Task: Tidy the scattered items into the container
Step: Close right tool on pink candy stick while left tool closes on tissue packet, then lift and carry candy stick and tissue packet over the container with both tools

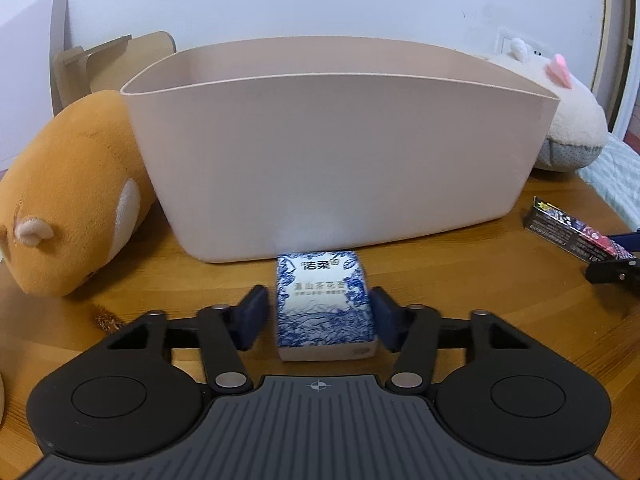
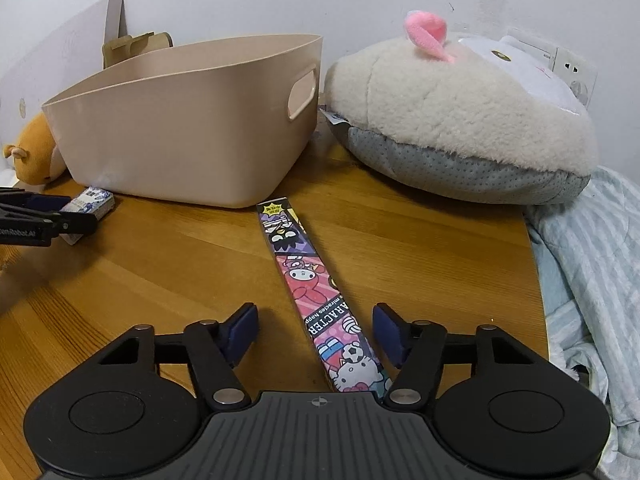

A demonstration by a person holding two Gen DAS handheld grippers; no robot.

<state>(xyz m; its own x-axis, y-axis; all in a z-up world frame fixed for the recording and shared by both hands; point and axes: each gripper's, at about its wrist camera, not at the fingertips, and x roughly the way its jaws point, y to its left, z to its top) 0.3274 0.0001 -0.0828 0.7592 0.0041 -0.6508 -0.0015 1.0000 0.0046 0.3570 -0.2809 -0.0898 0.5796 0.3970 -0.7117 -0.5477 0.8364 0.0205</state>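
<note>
Where the bin (image 1: pixel 332 152) stands on the wooden table (image 1: pixel 460 280), a blue-and-white tissue pack (image 1: pixel 326 304) lies just in front of its near wall, and the left gripper (image 1: pixel 320 312) straddles that pack. Its jaws are part open: the pad (image 1: pixel 382 316) on the right of the view looks to touch the pack's side, while the other pad stands just clear, a thin gap showing, so no grip is made. The pack rests flat on the table, its far end close to the bin's base.

Off the bin's handle-end corner, a long cartoon-printed box (image 2: pixel 320 292) lies on the table, its far end near that corner and its near end running between the fingers of the right gripper (image 2: pixel 316 332). That gripper is also part open, with clear gaps on both sides of the box; the box sits closer to the pad on the right of the view, and nothing is held.

An orange plush (image 1: pixel 68 200) leans against the bin's other end. A white plush (image 2: pixel 460 120) sits beside the handle end, and a striped cloth (image 2: pixel 592 280) hangs off the table edge beyond it.
</note>
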